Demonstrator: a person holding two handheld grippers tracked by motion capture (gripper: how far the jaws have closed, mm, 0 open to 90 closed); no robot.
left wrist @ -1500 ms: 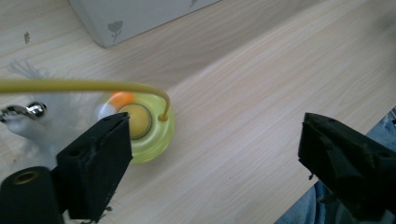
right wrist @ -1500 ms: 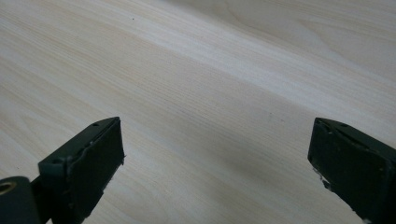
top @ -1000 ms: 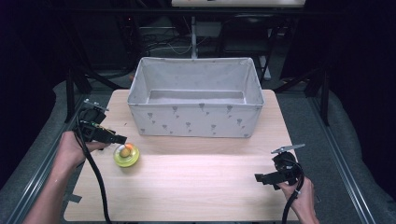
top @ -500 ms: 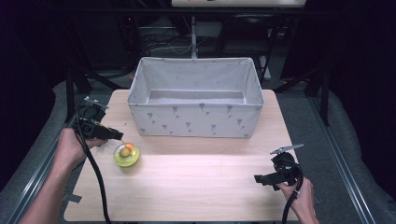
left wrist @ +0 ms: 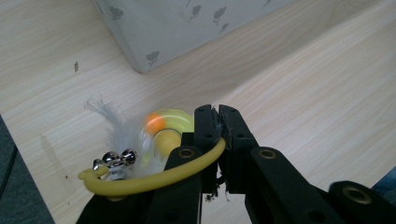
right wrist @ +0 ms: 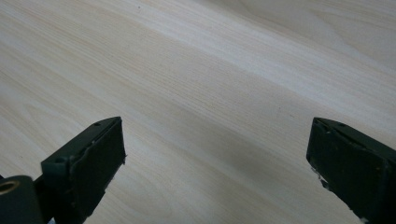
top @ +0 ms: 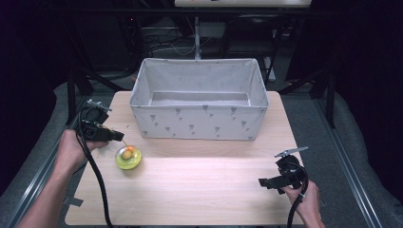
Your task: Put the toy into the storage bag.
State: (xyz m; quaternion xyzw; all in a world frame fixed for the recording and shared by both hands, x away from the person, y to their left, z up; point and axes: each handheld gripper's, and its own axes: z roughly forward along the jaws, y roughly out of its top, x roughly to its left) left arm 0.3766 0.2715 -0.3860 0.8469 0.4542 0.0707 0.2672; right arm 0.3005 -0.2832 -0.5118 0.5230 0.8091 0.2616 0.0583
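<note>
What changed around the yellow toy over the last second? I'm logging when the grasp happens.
The left gripper has just been closing its jaws and is now shut on the yellow rubbery stalk of the round yellow-green toy with white feathers, which lies on the light wooden table. The right gripper stayed open near the table's right front; the grey fabric bin did not move.

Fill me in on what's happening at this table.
A person works two handheld grippers. The left gripper has just been closing and is shut on the yellow stalk of a feathered cat toy near the fabric bin. The right gripper rests open over bare table.
</note>
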